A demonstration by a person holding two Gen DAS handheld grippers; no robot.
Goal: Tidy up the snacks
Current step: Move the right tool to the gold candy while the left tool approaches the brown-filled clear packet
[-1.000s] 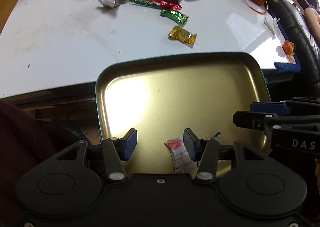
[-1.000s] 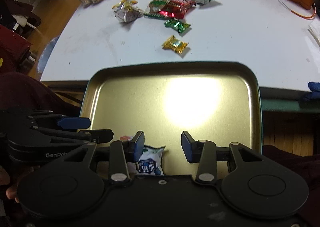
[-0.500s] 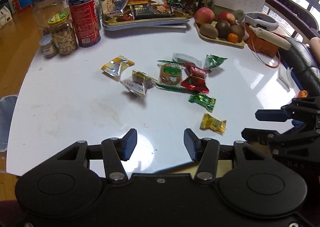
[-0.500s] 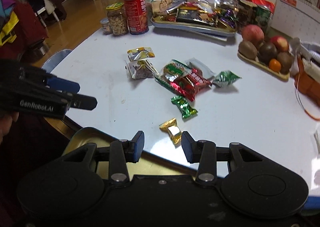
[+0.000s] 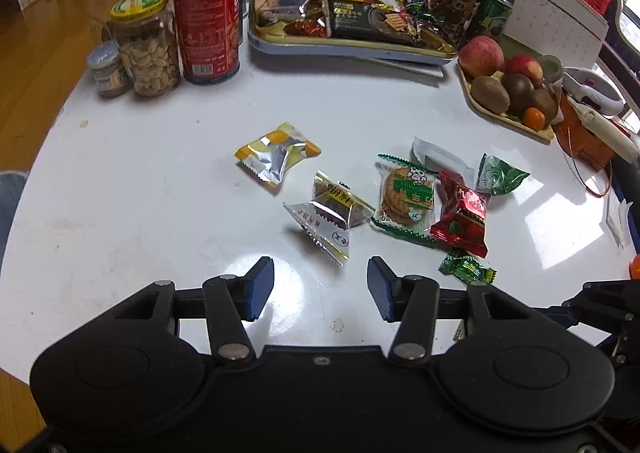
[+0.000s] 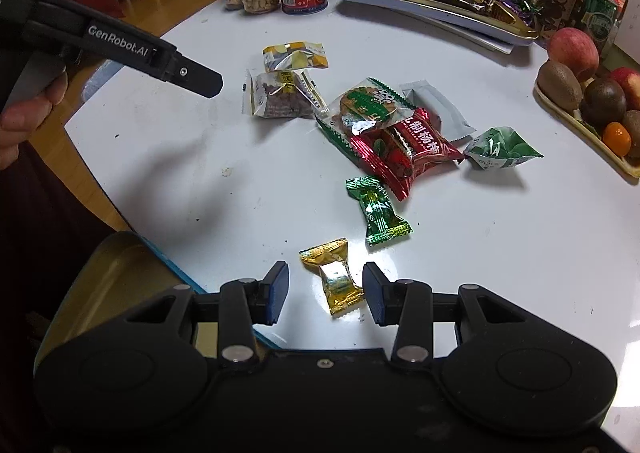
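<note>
Several wrapped snacks lie on the white table [image 5: 120, 181]. My left gripper [image 5: 320, 289] is open and empty, just short of a clear packet of brown snack [image 5: 330, 211]. Beyond it lie a yellow-silver packet [image 5: 276, 155], a green cracker packet [image 5: 408, 197], a red packet [image 5: 462, 215] and a small green candy [image 5: 468, 271]. My right gripper [image 6: 325, 293] is open with a gold candy [image 6: 336, 277] lying between its fingers. A green candy [image 6: 378, 211] lies just beyond. The gold tray [image 6: 116, 277] shows at the table's near edge, lower left.
A full snack tray [image 5: 352, 49], a red can [image 5: 206, 15], a peanut jar [image 5: 146, 43] and a small jar [image 5: 107, 71] stand at the back. A fruit tray [image 5: 508, 93] sits at the right. The left gripper's body [image 6: 120, 49] crosses the right wrist view.
Both grippers rose from over the gold tray and moved forward over the table. The left now faces the clear packet; the right now straddles the gold candy.
</note>
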